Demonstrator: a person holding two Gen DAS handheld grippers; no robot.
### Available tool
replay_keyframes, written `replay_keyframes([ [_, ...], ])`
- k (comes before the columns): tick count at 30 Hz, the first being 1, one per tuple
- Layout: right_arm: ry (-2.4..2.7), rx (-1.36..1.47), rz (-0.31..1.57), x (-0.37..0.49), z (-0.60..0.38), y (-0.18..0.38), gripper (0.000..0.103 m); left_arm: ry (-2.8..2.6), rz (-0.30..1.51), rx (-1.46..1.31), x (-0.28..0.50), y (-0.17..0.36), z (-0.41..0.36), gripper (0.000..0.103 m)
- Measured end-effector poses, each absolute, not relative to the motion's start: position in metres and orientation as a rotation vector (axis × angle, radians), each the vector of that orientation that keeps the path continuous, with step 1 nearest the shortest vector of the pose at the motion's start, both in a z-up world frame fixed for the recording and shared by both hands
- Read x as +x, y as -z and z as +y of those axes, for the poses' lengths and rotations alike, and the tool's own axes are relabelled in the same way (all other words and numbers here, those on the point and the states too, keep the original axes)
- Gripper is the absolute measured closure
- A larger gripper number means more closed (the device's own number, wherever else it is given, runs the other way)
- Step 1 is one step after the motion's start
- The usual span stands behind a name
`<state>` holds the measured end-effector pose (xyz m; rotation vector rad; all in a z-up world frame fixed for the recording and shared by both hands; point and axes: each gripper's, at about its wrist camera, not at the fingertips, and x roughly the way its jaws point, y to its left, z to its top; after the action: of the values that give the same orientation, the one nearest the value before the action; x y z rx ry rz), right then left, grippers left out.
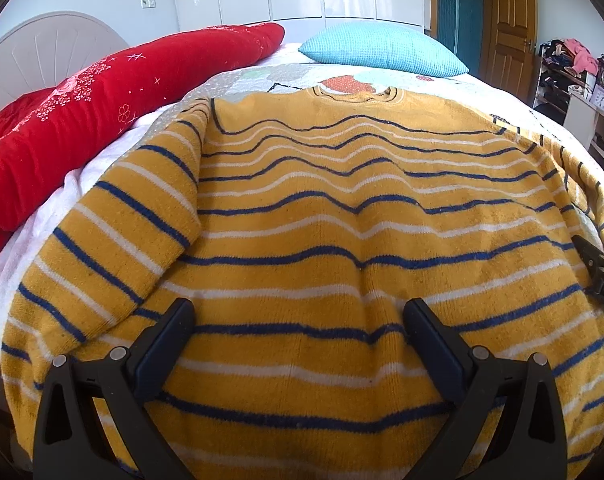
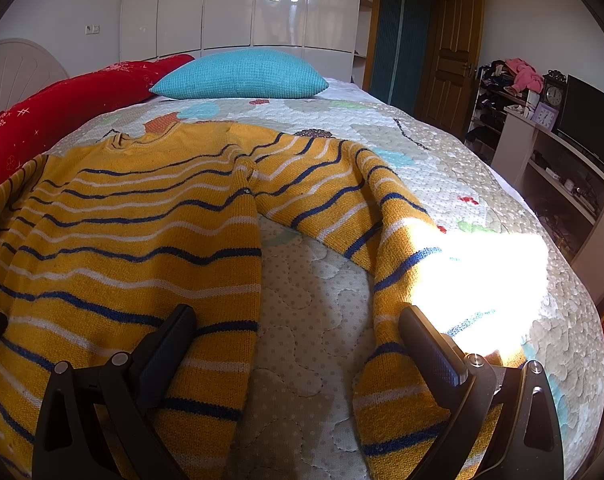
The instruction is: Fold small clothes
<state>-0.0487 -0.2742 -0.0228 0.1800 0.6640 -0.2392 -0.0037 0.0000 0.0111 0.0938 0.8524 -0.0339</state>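
Left wrist view: the yellow striped sweater [image 1: 342, 220] lies flat on the bed [image 1: 101, 168], neck toward the blue pillow [image 1: 382, 50], hem toward the camera. Its left sleeve [image 1: 113, 240] is folded in over the edge of the body. The left gripper [image 1: 297, 328] hovers over the lower hem, fingers [image 1: 169, 344] spread wide, holding nothing. Judgement: positioned to take the hem for a lengthwise fold. A red quilt [image 1: 81, 112] lies along the far side. The other tool's tip shows at the right edge.

Right wrist view: the right gripper [image 2: 297, 328] hangs over the gap between the sweater body and the right sleeve [image 2: 386, 240], fingers [image 2: 426, 344] spread, empty. That sleeve lies out on the quilted bedcover [image 2: 310, 320], bent downward, partly in a sun patch. Judgement: the sleeve is not yet folded in; likely the next grasp.
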Motion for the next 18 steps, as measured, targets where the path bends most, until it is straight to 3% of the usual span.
replay_keyframes([
  [8, 0.24, 0.179, 0.664, -0.049, -0.274, 0.023, 0.001, 0.02, 0.83, 0.005, -0.024, -0.048, 0.047, 0.0],
  [17, 0.248, 0.17, 0.664, -0.048, -0.275, 0.024, 0.001, -0.183, 0.871, -0.01, -0.008, -0.047, 0.141, 0.0],
  [18, 0.249, 0.168, 0.664, -0.048, -0.275, 0.024, 0.001, -0.153, 0.872, 0.006, -0.004, -0.044, 0.145, 0.007],
])
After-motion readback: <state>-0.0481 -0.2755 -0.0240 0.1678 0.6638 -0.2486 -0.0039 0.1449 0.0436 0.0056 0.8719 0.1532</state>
